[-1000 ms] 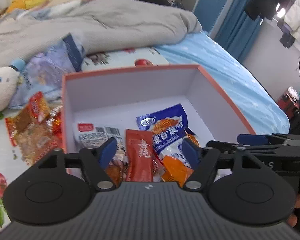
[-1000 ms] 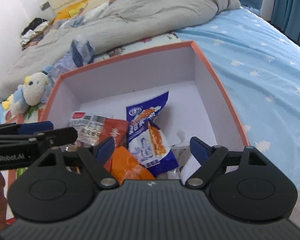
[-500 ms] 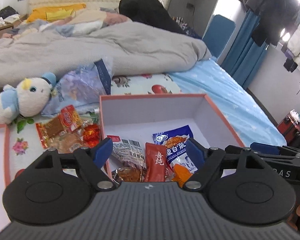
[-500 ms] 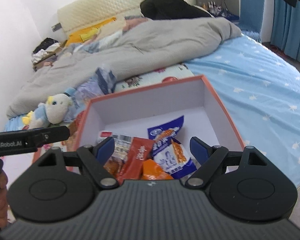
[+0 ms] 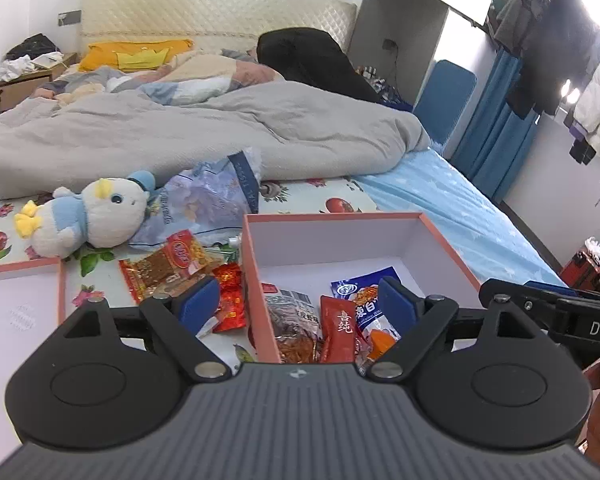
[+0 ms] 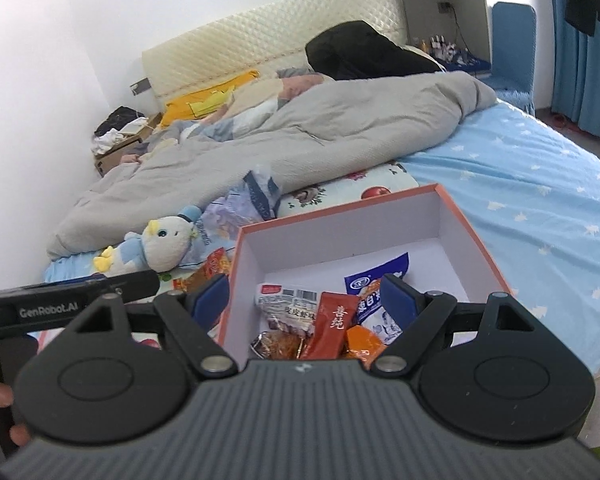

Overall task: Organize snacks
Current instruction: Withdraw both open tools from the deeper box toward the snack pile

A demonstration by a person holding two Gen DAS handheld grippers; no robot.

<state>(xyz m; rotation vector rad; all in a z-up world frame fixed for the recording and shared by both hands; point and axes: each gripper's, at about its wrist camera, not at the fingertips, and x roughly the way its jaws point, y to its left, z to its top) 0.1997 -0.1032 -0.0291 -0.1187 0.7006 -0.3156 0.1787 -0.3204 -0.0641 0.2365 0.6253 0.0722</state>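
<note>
Box (image 5: 256, 276): orange-rimmed, white inside, on the bed, open. Holds a barcode packet (image 5: 292, 312), a red sachet (image 5: 338, 328), a blue-and-white packet (image 5: 364, 292) and an orange packet (image 6: 364, 340), all heaped at the near end; the far half is bare.

Loose snacks (image 5: 168, 268): a brown-and-red packet and a red foil one (image 5: 230, 300), on the flowered sheet just left of the box wall, not yet inside.

Left gripper (image 5: 300, 304): nothing between its pads, jaws opening wider at this moment. A second ago it sat low over the box contents; now the view takes in the whole bed, so it has lifted and drawn back.

Right gripper (image 6: 304, 298): jaws wide, nothing held, likewise pulled up and away from the box (the opening unchanged).

Also present: plush duck (image 5: 96, 216), crumpled bag (image 5: 208, 200), second tray (image 5: 62, 276) at far left.

Reading: a drop into the box looks finished. The loose snacks are probably next, nearest the left gripper.
</note>
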